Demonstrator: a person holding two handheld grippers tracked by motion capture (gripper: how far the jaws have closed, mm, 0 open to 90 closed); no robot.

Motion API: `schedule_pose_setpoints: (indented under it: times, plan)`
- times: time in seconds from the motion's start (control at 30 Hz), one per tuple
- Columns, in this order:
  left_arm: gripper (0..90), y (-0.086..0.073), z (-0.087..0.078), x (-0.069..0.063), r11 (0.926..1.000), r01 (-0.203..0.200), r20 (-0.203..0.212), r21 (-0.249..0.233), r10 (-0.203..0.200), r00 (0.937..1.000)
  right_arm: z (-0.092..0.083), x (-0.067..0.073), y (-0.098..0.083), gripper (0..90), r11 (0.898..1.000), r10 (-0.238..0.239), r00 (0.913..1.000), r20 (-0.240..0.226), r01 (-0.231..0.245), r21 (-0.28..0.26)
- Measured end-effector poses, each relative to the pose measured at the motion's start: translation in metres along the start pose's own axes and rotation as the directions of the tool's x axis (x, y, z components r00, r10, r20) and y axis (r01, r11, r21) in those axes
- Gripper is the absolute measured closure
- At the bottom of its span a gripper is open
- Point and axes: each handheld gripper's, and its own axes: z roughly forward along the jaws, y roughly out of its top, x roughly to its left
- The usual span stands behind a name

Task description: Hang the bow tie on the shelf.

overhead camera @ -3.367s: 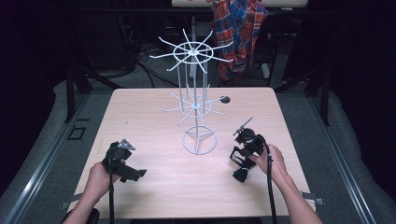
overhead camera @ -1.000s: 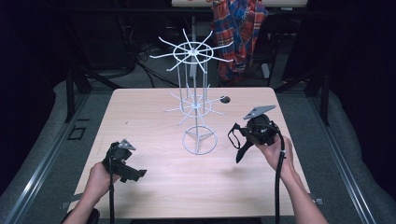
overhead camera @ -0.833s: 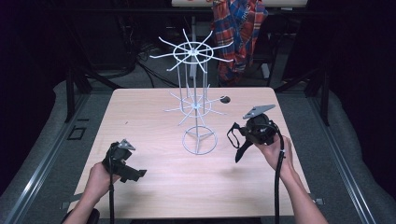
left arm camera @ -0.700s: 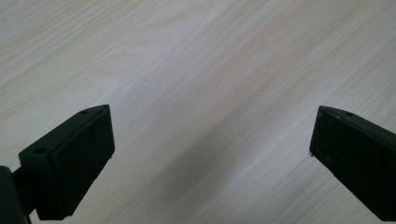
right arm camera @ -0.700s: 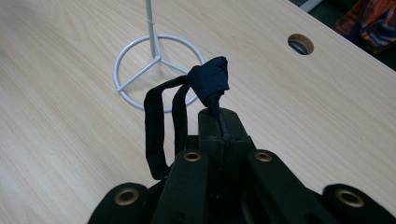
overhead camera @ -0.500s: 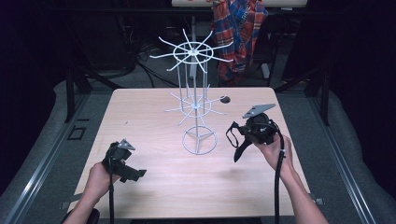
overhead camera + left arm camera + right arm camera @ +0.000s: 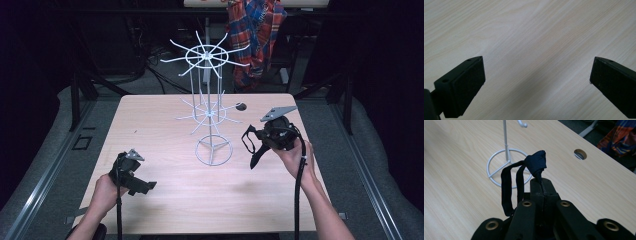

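Pale wood table (image 7: 165, 125), bare between the left gripper's (image 7: 536, 82) wide-apart jaws, low over the near left part. White wire rack (image 7: 210, 100) with spoke arms, ring base (image 7: 506, 167) just beyond the right gripper (image 7: 541, 195). Dark navy strap (image 7: 521, 177), knotted, clamped between the shut right jaws, loops drooping to one side. Likely step: carrying the strap toward a hook. Next: lifting a loop open and clear over a spoke tip; neighbouring spokes crowding the approach. Small cable hole (image 7: 580, 154) beyond, no obstacle.

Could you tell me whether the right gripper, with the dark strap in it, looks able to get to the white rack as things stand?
Probably yes: the right gripper is shut on the strap, and only bare table lies between it and the rack.
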Motion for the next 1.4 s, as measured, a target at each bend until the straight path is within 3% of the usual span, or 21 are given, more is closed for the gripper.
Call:
schedule_pose_setpoints:
  times: [0.87, 1.4]
  plan:
    - [0.0, 0.000, 0.000, 0.000, 1.0000, -0.001, 0.000, 0.002, 0.001, 1.0000, -0.018, -0.005, 0.019, 89.4, 0.996, 0.007, 1.0000, 0.001, -0.007, -0.087]
    - [0.0, 0.000, 0.000, 0.000, 1.0000, -0.002, 0.000, 0.004, 0.002, 1.0000, -0.014, -0.010, 0.024, 89.4, 0.994, 0.024, 0.9997, -0.001, -0.024, -0.108]
